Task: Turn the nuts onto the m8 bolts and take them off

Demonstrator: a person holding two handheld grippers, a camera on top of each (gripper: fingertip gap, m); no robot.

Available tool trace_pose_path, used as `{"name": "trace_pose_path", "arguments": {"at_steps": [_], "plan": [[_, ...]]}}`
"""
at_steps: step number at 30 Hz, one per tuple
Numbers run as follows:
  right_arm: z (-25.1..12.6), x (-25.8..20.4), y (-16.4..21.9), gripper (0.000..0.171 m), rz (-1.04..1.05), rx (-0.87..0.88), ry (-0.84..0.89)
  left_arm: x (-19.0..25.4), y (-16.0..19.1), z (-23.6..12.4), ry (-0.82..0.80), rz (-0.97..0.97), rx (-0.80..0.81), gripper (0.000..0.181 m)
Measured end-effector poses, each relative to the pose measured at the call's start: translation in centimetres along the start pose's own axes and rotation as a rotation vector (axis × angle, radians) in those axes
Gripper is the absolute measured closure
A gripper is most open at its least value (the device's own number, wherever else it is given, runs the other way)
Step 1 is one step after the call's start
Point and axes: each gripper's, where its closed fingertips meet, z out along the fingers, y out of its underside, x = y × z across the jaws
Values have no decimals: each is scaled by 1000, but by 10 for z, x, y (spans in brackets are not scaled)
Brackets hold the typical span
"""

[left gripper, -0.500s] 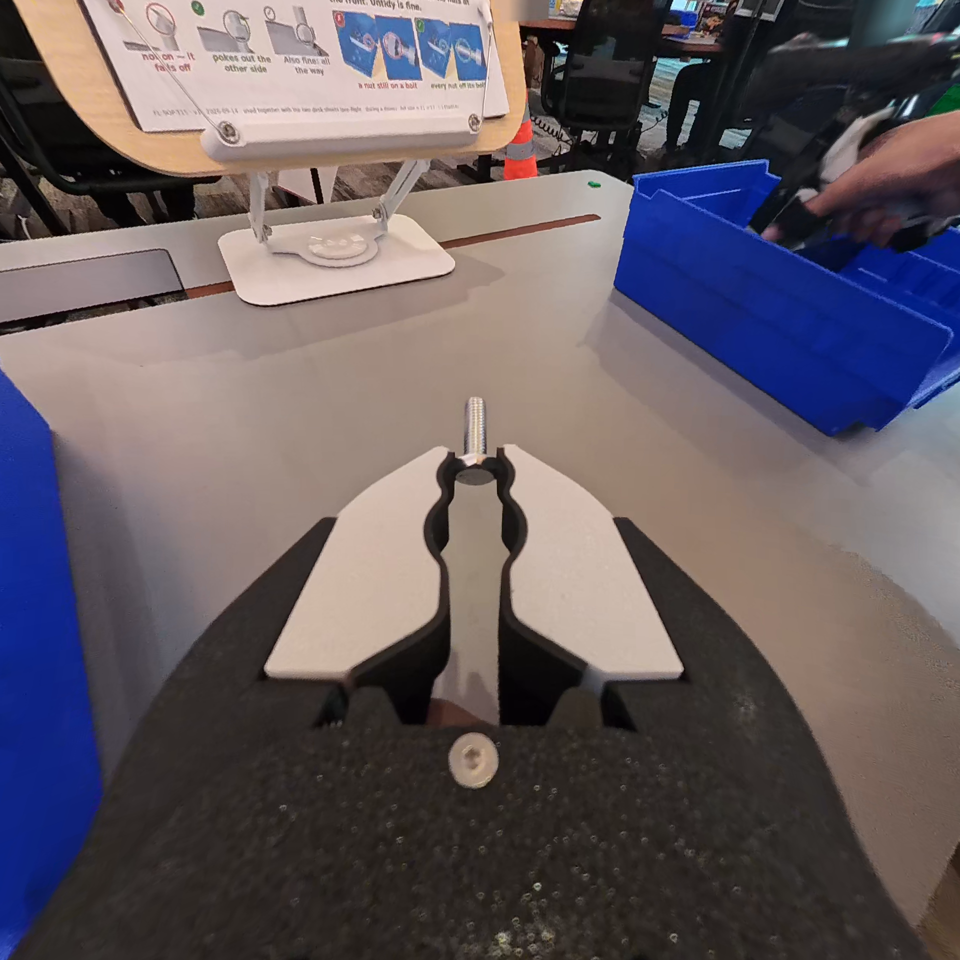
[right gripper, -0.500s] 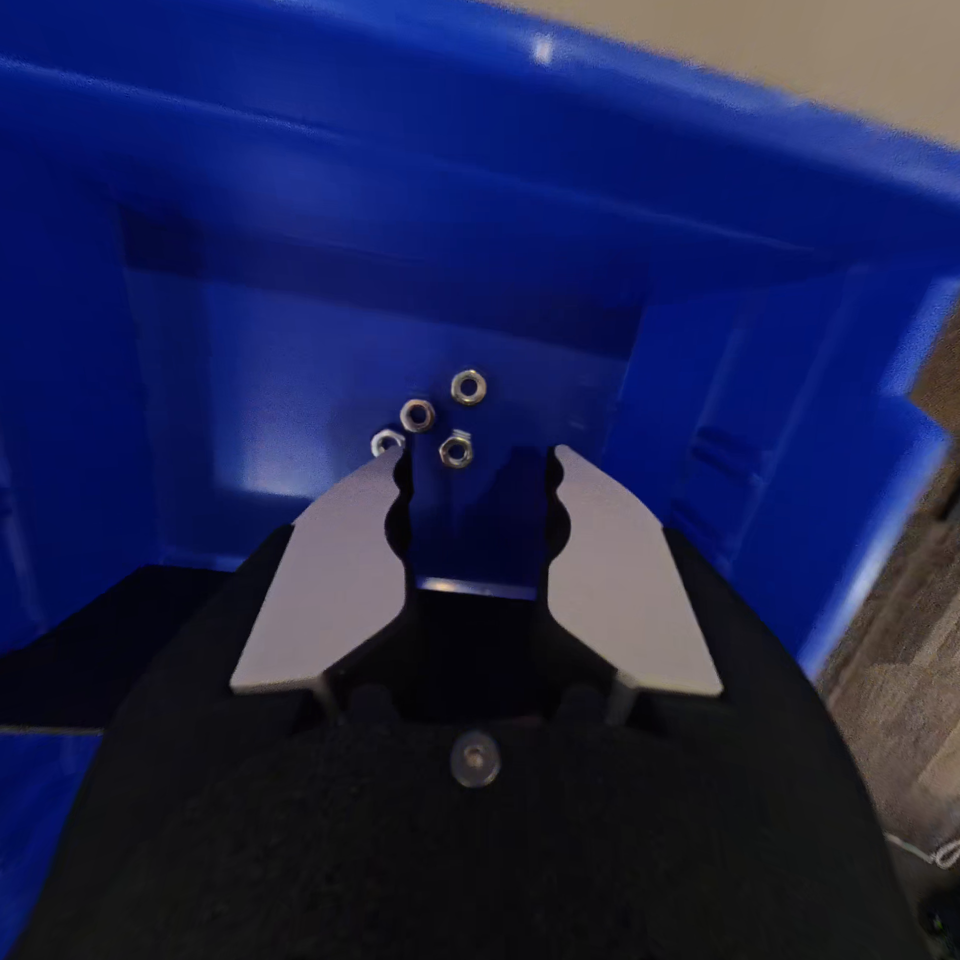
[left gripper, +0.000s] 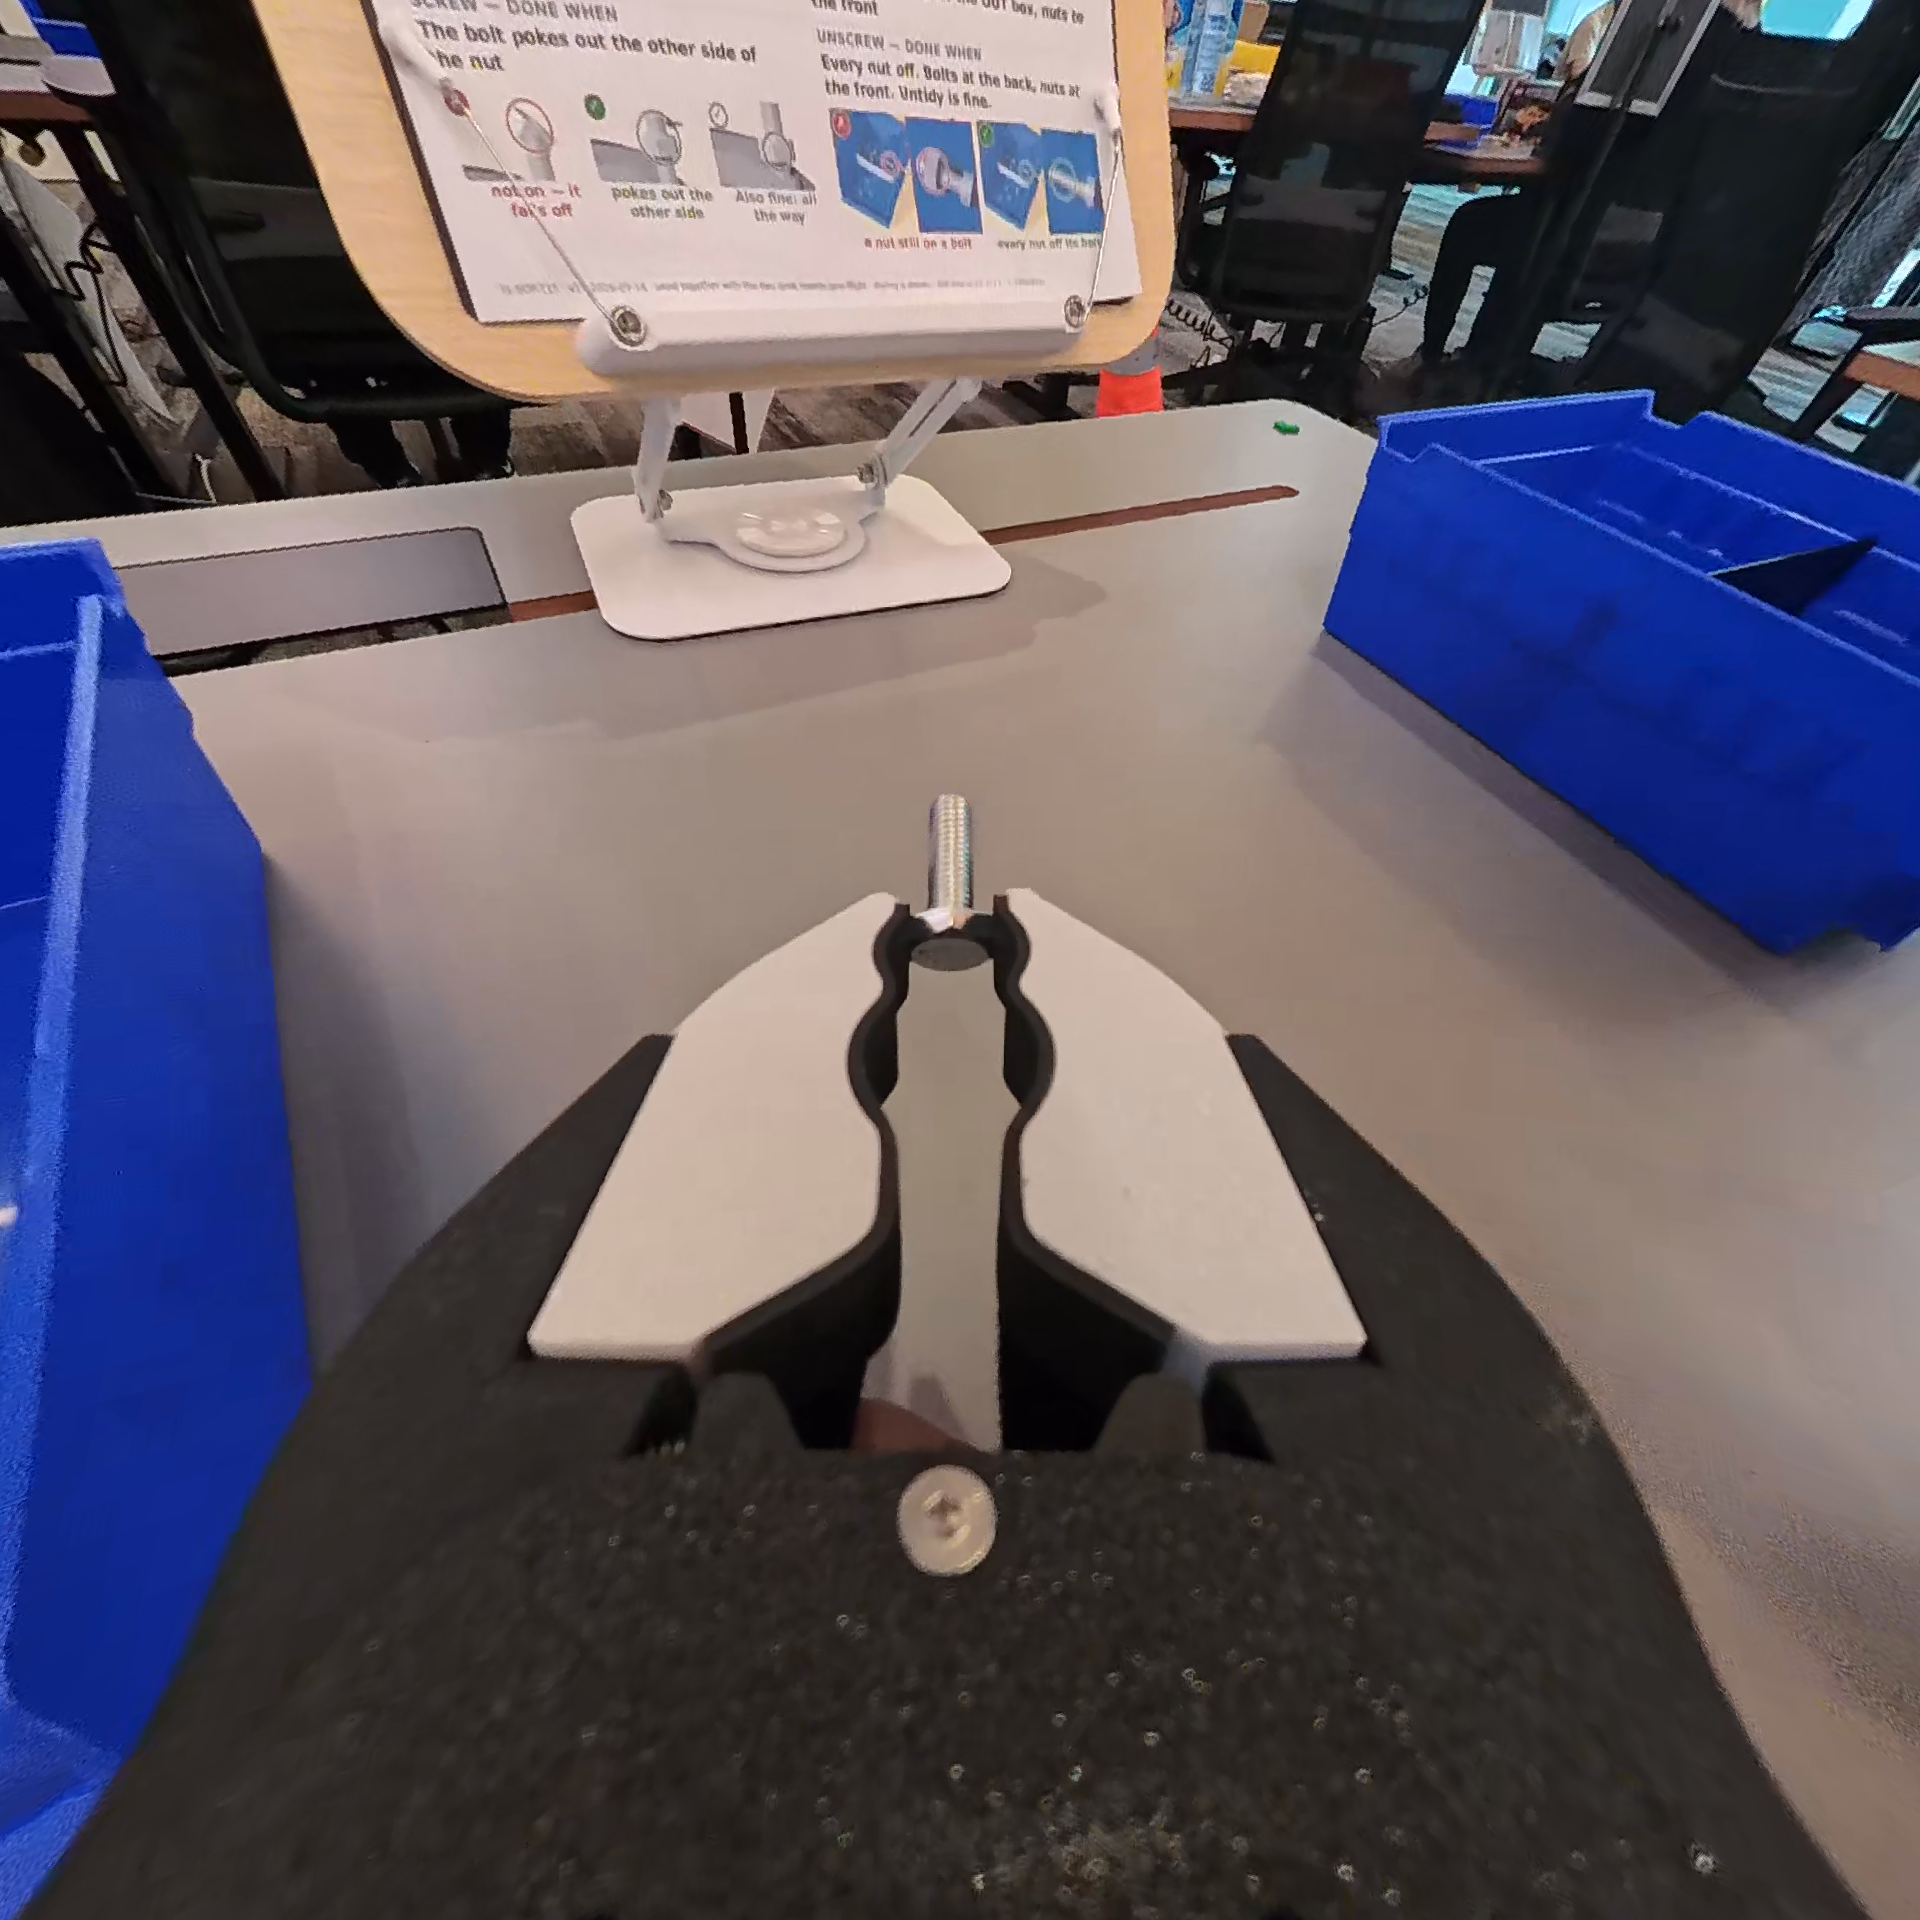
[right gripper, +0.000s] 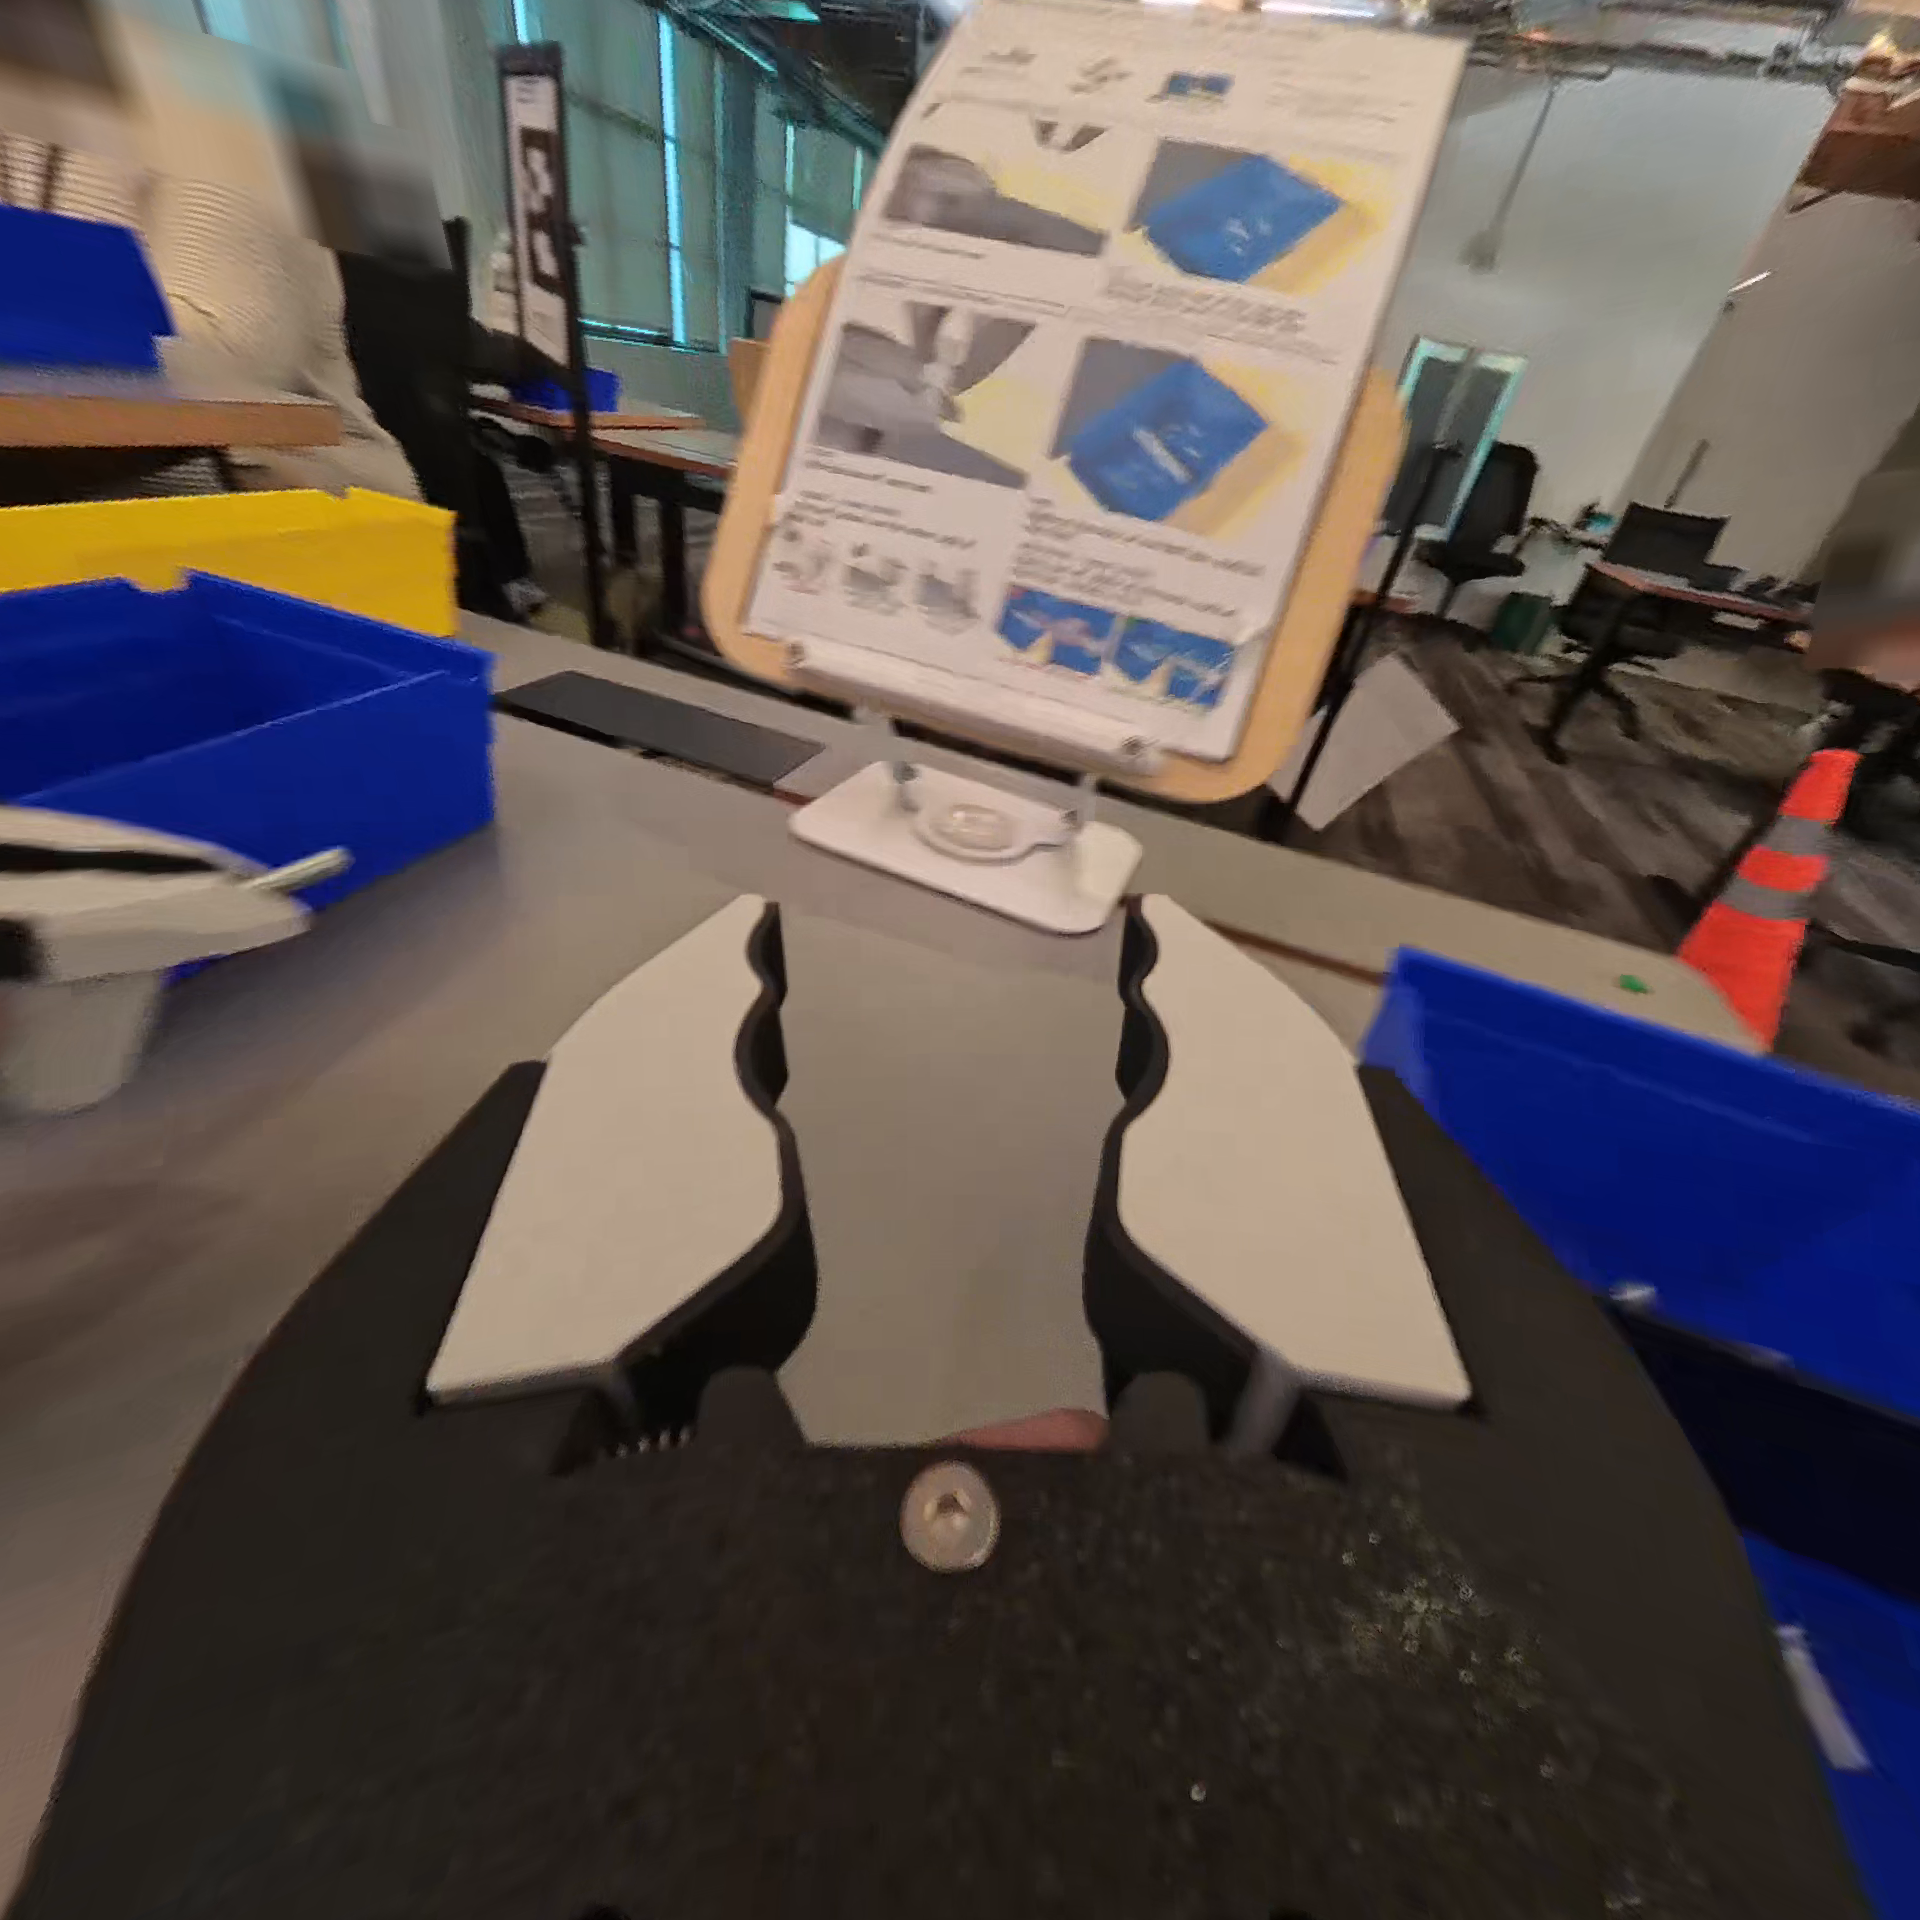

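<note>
On the grey table between blue bins, my left gripper is clamped on the bolt head, my right gripper is apart and empty, and I judge nuts small, stiff, slippery, best pinched across flats.

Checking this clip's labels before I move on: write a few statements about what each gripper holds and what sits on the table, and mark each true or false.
1. The left gripper is shut on a bolt. True.
2. A nut is threaded on that bolt. False: its thread shows bare.
3. The right gripper holds a nut. False: its jaws stand wide apart with nothing between them.
4. An instruction sheet on a stand sits at the table's far side. True.
5. Blue bins stand on both sides of the table. True.
</note>
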Motion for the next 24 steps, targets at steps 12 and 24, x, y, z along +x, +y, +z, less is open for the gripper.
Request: {"name": "trace_pose_path", "arguments": {"at_steps": [12,24], "plan": [[-16,-54,77,110,133,-163,-132,12,2,3,28,3,3,166],[-12,-78,69,114,166,-211,-427,41,1,1,186,120,15,166]]}}
